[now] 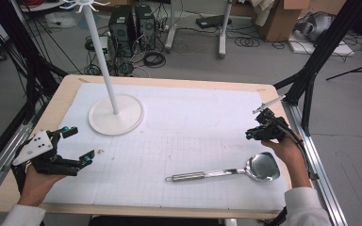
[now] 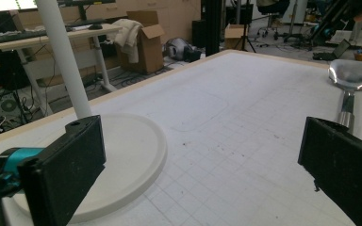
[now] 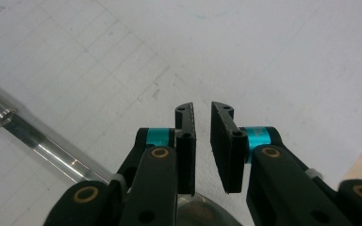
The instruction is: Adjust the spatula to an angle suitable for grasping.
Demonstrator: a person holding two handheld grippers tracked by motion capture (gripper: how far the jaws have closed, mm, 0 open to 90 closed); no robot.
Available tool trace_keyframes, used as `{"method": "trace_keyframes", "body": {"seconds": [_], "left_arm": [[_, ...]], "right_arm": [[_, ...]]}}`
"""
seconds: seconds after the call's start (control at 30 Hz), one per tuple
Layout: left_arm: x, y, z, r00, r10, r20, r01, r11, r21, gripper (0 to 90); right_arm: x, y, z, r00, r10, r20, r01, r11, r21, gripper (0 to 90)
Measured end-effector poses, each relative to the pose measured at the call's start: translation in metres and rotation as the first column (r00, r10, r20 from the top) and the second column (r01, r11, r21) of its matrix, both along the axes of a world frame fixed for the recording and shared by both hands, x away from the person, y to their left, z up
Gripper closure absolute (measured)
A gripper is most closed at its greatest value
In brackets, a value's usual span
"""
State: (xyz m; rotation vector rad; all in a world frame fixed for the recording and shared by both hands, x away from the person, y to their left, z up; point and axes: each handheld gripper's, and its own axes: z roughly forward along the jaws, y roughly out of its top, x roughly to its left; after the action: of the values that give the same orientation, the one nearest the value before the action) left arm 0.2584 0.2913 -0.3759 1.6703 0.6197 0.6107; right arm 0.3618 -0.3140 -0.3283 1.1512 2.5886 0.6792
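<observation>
The polished steel ladle point(image 1: 226, 173) lies flat on the surface near the right gripper point(image 1: 259, 128), whose jaws stand slightly parted and empty; rigid, slippery, probably bowl-heavy, best gripped mid-handle.

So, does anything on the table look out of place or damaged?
Nothing serious. The metal ladle lies flat on the white mat, undamaged, and the white stand is upright. A few small dark specks mark the mat near the left gripper.

one ladle point(image 1: 226, 172), one stand point(image 1: 115, 113), two grippers point(image 1: 78, 147)
</observation>
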Motion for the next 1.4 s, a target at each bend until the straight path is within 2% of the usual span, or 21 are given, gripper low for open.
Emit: {"method": "trace_keyframes", "body": {"seconds": [0.07,0.1,0.13,0.17,0.27,0.43,0.57,0.7,0.77,0.8,0.87,0.97,1.03,1.1,1.13,1.2,1.23,1.27,1.3,1.37,1.4], "left_arm": [[0.0,0.0,0.0,1.0,0.002,0.001,-0.002,1.0,-0.001,1.8],[0.0,0.0,0.0,1.0,0.002,0.001,-0.002,1.0,-0.004,1.8],[0.0,0.0,0.0,1.0,0.002,0.002,-0.002,1.0,-0.003,1.7],[0.0,0.0,0.0,1.0,0.003,0.001,-0.003,1.0,-0.003,1.7],[0.0,0.0,0.0,1.0,0.002,0.001,-0.002,1.0,-0.001,1.7],[0.0,0.0,0.0,1.0,-0.001,-0.001,0.001,1.0,0.001,1.7],[0.0,0.0,0.0,1.0,-0.001,-0.001,0.001,1.0,0.002,1.8],[0.0,0.0,0.0,1.0,-0.001,0.001,0.001,1.0,0.001,1.7],[0.0,0.0,0.0,1.0,-0.002,0.001,0.002,1.0,-0.001,1.8],[0.0,0.0,0.0,1.0,0.0,0.0,0.0,1.0,0.0,1.7],[0.0,0.0,0.0,1.0,-0.001,0.001,0.001,1.0,0.0,1.8],[0.0,0.0,0.0,1.0,0.001,0.001,-0.001,1.0,-0.002,1.8],[0.0,0.001,0.0,1.0,0.002,0.001,-0.002,1.0,-0.002,1.7],[0.0,0.001,0.0,1.0,0.003,0.001,-0.003,1.0,-0.002,1.7],[0.0,0.001,0.0,1.0,0.003,0.001,-0.003,1.0,-0.002,1.7],[0.0,0.001,0.0,1.0,0.003,0.0,-0.003,1.0,-0.002,1.7],[0.0,0.001,0.0,1.0,0.002,0.001,-0.002,1.0,-0.001,1.7],[0.0,0.001,0.0,1.0,0.002,0.001,-0.002,1.0,-0.001,1.8],[0.0,0.0,0.0,1.0,0.002,0.001,-0.002,1.0,-0.001,1.8],[0.0,0.0,0.0,1.0,0.001,0.002,-0.001,1.0,0.001,1.8],[0.0,0.0,0.0,1.0,0.001,0.002,-0.001,1.0,0.001,1.8]], "right_arm": [[-0.001,0.003,0.007,0.9996,0.015,0.023,-0.015,1.0,0.017,67.4],[-0.001,0.003,0.007,0.9996,0.015,0.023,-0.015,1.0,0.017,67.4],[-0.003,0.005,0.011,0.9992,0.026,0.031,-0.027,0.999,0.03,59.3],[-0.003,0.005,0.011,0.9992,0.026,0.031,-0.027,0.999,0.03,59.3],[-0.005,0.009,0.017,0.998,0.041,0.048,-0.043,0.998,0.042,38.9],[-0.007,0.014,0.021,0.9936,0.101,0.051,-0.103,0.994,0.026,26.0],[-0.009,0.025,0.023,0.9809,0.186,0.056,-0.185,0.982,-0.033,19.1],[-0.011,0.034,0.024,0.9643,0.256,0.068,-0.254,0.966,-0.042,12.8],[-0.012,0.037,0.023,0.9612,0.269,0.063,-0.266,0.963,-0.043,10.1],[-0.013,0.039,0.023,0.957,0.281,0.071,-0.278,0.959,-0.056,9.8],[-0.015,0.045,0.022,0.9459,0.318,0.065,-0.315,0.948,-0.048,0.2],[-0.017,0.049,0.021,0.9373,0.342,0.07,-0.338,0.939,-0.059,0.4],[-0.019,0.053,0.019,0.9193,0.389,0.057,-0.385,0.92,-0.073,0.4],[-0.02,0.057,0.016,0.9082,0.417,0.04,-0.412,0.907,-0.093,0.4],[-0.02,0.057,0.016,0.9082,0.417,0.04,-0.412,0.907,-0.093,0.4],[-0.022,0.062,0.012,0.8868,0.462,0.014,-0.457,0.881,-0.122,0.4],[-0.022,0.062,0.012,0.8868,0.462,0.014,-0.457,0.881,-0.122,0.4],[-0.024,0.066,0.009,0.8719,0.49,-0.006,-0.485,0.862,-0.146,0.5],[-0.024,0.066,0.009,0.8719,0.49,-0.006,-0.485,0.862,-0.146,0.5],[-0.024,0.07,0.004,0.8517,0.523,-0.026,-0.519,0.836,-0.179,0.5],[-0.024,0.07,0.004,0.8517,0.523,-0.026,-0.519,0.836,-0.179,0.5]]}}
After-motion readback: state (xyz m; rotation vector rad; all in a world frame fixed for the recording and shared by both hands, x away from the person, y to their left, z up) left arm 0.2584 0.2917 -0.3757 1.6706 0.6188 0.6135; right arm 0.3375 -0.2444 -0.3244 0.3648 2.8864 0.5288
